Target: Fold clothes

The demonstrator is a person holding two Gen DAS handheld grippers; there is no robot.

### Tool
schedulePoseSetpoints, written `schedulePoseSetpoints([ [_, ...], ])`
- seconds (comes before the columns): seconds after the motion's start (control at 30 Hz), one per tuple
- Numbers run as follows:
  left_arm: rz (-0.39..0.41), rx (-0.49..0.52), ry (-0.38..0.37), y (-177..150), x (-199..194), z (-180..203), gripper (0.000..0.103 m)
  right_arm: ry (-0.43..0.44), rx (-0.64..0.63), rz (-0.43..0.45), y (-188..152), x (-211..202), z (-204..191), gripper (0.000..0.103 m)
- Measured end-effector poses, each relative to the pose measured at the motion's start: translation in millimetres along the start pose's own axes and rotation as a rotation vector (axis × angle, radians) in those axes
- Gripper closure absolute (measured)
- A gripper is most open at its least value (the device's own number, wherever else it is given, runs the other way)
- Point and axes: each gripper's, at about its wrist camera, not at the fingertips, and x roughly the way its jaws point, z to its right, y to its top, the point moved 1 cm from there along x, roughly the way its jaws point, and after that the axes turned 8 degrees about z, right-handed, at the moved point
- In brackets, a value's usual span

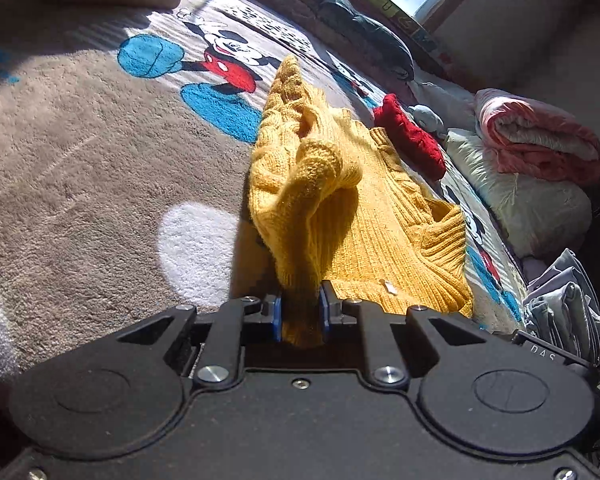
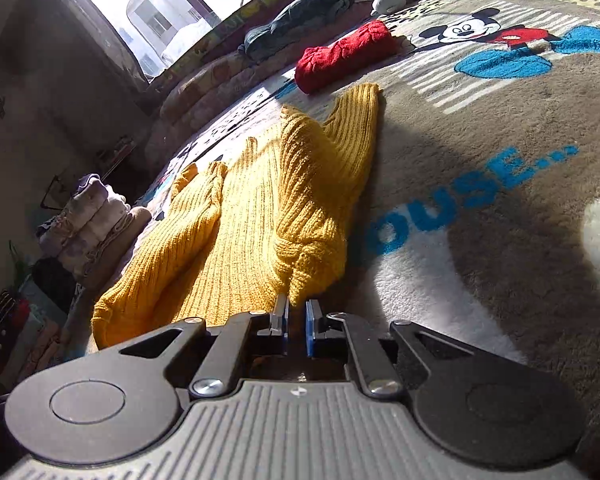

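While both wrist views look across the bed, we record a yellow knit sweater lying on a fleece cartoon-mouse blanket that covers the bed top. Left gripper: its jaws are narrow and clamp a bunched fold of the yellow knit between the blue pads; the fabric rises from the pads as a thick lifted ridge, while the rest of the garment lies flat on the blanket beyond it. Right gripper: its jaws are drawn nearly together, and a corner of the knit sits at the pad tips; we judge it pinched, though the contact is only just visible at the tips. From this view the sweater spreads away from the gripper, with one raised fold above the pads and a sleeve lying along its left side.

Other items noted: a folded red knit garment lies on the blanket beyond the sweater, apart from it. A dark green bundle lies near the far edge of the bed, under the window. In the left view a rolled pink quilt rests on a pale pillow at the bed's right edge, and folded grey cloth sits lower at that side. Strong sun falls across the knit and blanket.
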Motion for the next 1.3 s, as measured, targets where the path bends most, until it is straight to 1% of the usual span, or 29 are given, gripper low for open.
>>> schedulePoseSetpoints([
  [0.03, 0.027, 0.007, -0.022, -6.2, -2.3, -5.4, 0.086, -0.014, -0.029, -0.011, -5.3, -1.3, 4.5, 0.101],
  [0.07, 0.037, 0.013, -0.025, -7.1, -6.0, -5.6, 0.086, -0.028, -0.058, -0.021, -10.7, -2.5, 8.9, 0.103],
  [0.1, 0.036, 0.003, -0.025, -7.3, -7.0, -5.8, 0.085, -0.043, -0.086, -0.032, -16.0, -3.8, 13.4, 0.103],
  [0.2, 0.03, -0.05, -0.036, -7.6, -7.6, -8.3, 0.084, -0.023, -0.059, -0.028, -15.9, -11.1, 14.5, 0.103],
  [0.23, 0.028, -0.095, -0.056, -7.3, -9.3, -11.6, 0.084, -0.013, -0.04, -0.019, -16.8, -14.9, 16.0, 0.098],
  [0.27, 0.026, -0.143, -0.078, -7.1, -11.5, -15.1, 0.083, -0.003, -0.02, -0.01, -17.7, -18.7, 17.6, 0.096],
  [0.3, 0.027, -0.172, -0.083, -7.8, -13.7, -17.5, 0.082, 0.009, 0.031, -0.005, -18.1, -20.8, 22.2, 0.094],
  [0.33, 0.027, -0.182, -0.082, -7.5, -12.8, -15.6, 0.081, 0.021, 0.084, 0.0, -18.5, -22.7, 26.8, 0.089],
  [0.37, 0.027, -0.189, -0.079, -7.0, -11.3, -13.0, 0.076, 0.037, 0.124, -0.002, -18.4, -21.5, 29.6, 0.078],
  [0.4, 0.027, -0.196, -0.077, -6.4, -9.8, -10.3, 0.072, 0.054, 0.16, 0.0, -18.1, -18.6, 30.0, 0.073],
  [0.43, 0.027, -0.203, -0.075, -5.9, -8.3, -7.7, 0.063, 0.072, 0.196, 0.001, -17.8, -15.6, 30.2, 0.064],
  [0.47, 0.027, -0.21, -0.073, -5.4, -6.8, -5.1, 0.058, 0.079, 0.209, -0.006, -16.7, -8.3, 25.0, 0.054],
  [0.53, 0.028, -0.224, -0.069, -4.3, -3.8, 0.2, 0.057, 0.093, 0.233, -0.022, -14.3, 6.6, 14.3, 0.04],
  [0.57, 0.028, -0.231, -0.067, -3.8, -2.3, 2.8, 0.065, 0.1, 0.245, -0.03, -13.1, 14.1, 9.0, 0.042],
  [0.6, 0.028, -0.237, -0.065, -3.2, -0.8, 5.5, 0.076, 0.059, 0.183, -0.046, -12.2, 21.5, -1.3, 0.049],
  [0.63, 0.023, -0.205, -0.06, -2.1, -2.2, 10.6, 0.087, 0.028, 0.112, -0.06, -12.8, 24.5, -10.9, 0.075],
  [0.67, 0.035, -0.166, -0.068, 0.0, -7.6, 16.3, 0.087, -0.002, 0.041, -0.073, -13.3, 27.4, -20.5, 0.081],
  [0.73, 0.056, -0.074, -0.078, 3.1, -17.2, 25.8, 0.088, -0.028, -0.205, -0.069, -24.0, 20.7, -36.0, 0.082],
  [0.77, 0.044, -0.039, -0.062, 2.1, -15.8, 26.0, 0.088, -0.041, -0.329, -0.067, -29.3, 17.3, -43.8, 0.082],
  [0.8, -0.005, -0.033, -0.02, -3.7, -4.8, 17.4, 0.088, -0.021, -0.36, -0.053, -35.1, 12.6, -39.4, 0.082],
  [0.83, -0.004, -0.061, -0.035, -10.5, 1.6, 5.1, 0.086, -0.01, -0.352, -0.05, -35.0, 10.0, -35.7, 0.083],
  [0.9, 0.004, -0.106, -0.079, -12.4, -1.2, -7.4, 0.083, -0.009, -0.345, -0.058, -30.2, 6.9, -35.0, 0.08],
  [0.97, 0.004, -0.114, -0.085, -9.9, -9.4, -10.4, 0.081, -0.001, -0.349, -0.052, -26.8, -4.6, -35.3, 0.072],
  [1.03, 0.018, -0.082, -0.071, -5.1, -18.2, -8.6, 0.081, 0.013, -0.343, -0.038, -25.2, -17.3, -34.0, 0.069],
  [1.13, 0.055, -0.042, -0.023, 4.4, -33.6, -7.7, 0.079, 0.047, -0.339, 0.019, -28.8, -38.0, -27.3, 0.069],
  [1.17, 0.071, -0.038, -0.017, 9.1, -38.6, -7.2, 0.079, 0.059, -0.354, 0.041, -27.2, -41.0, -29.8, 0.067],
  [1.23, 0.102, -0.03, -0.008, 19.6, -48.3, -6.9, 0.078, 0.089, -0.383, 0.074, -23.9, -44.0, -35.3, 0.067],
  [1.27, 0.108, -0.024, -0.008, 26.1, -49.8, -6.2, 0.075, 0.121, -0.416, 0.088, -22.4, -43.3, -40.7, 0.067],
  [1.3, 0.109, -0.012, -0.011, 33.2, -49.6, -4.0, 0.075, 0.154, -0.451, 0.088, -22.2, -41.0, -45.5, 0.067],
])
